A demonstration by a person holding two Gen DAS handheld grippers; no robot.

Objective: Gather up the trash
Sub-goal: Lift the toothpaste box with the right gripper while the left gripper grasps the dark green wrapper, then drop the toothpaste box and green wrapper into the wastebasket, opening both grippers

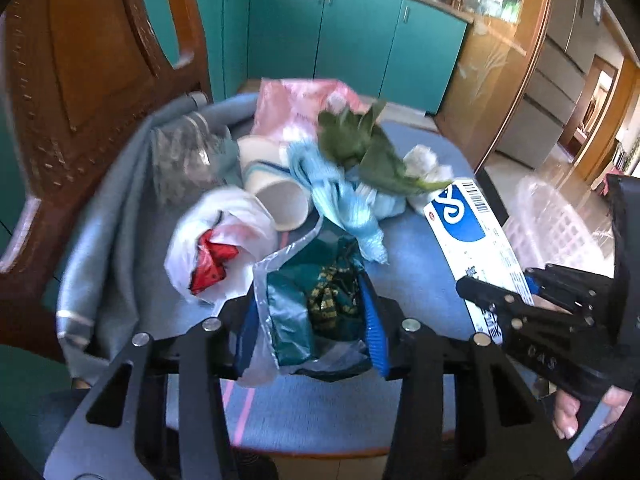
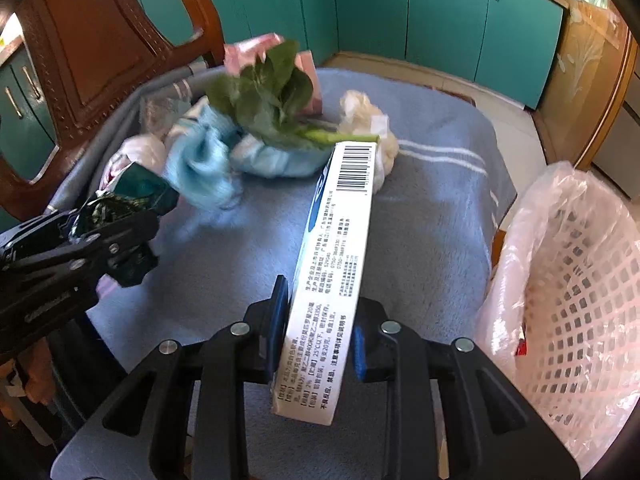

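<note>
My left gripper (image 1: pixel 310 310) is shut on a crumpled green foil wrapper (image 1: pixel 320 280) at the near edge of the trash pile; its blue pads press both sides. The same wrapper (image 2: pixel 136 196) shows in the left gripper (image 2: pixel 132 236) at the left of the right wrist view. My right gripper (image 2: pixel 320 312) is shut on a long white and blue carton (image 2: pixel 340 220), held on edge above the seat. In the left wrist view that carton (image 1: pixel 468 220) juts from the right gripper (image 1: pixel 496 280). More trash: paper cup (image 1: pixel 280 200), green leaves (image 1: pixel 360 148), white bag (image 1: pixel 216 240).
The pile lies on a blue towel (image 2: pixel 420 200) over a wooden chair (image 1: pixel 80 60). A light blue bag (image 2: pixel 200 164), pink bag (image 1: pixel 292 108) and white wad (image 2: pixel 372 120) lie behind. A lined white lattice basket (image 2: pixel 580 260) stands right of the seat. Teal cabinets (image 2: pixel 440 20) behind.
</note>
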